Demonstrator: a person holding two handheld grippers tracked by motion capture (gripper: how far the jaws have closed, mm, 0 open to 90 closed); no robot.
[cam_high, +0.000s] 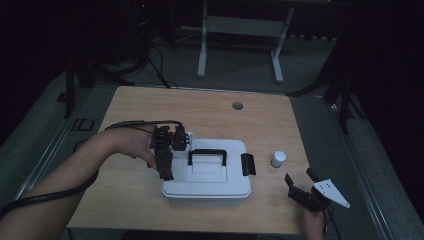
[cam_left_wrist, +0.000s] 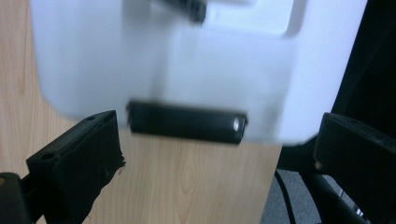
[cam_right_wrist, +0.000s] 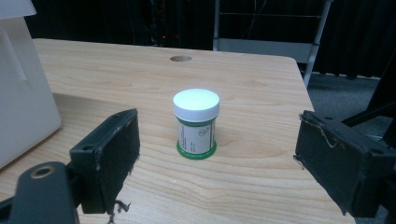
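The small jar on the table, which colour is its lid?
White. The jar has a white lid over a green-trimmed label, seen best in the right gripper view.

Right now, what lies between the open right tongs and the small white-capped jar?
Only bare wooden tabletop. In the right gripper view the right tongs stand open, short of the small white-capped, green-labelled jar, nothing between them.

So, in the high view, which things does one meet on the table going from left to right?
left gripper → white box → black handle on the lid → black latch on the box's right end → small white-capped jar → right gripper
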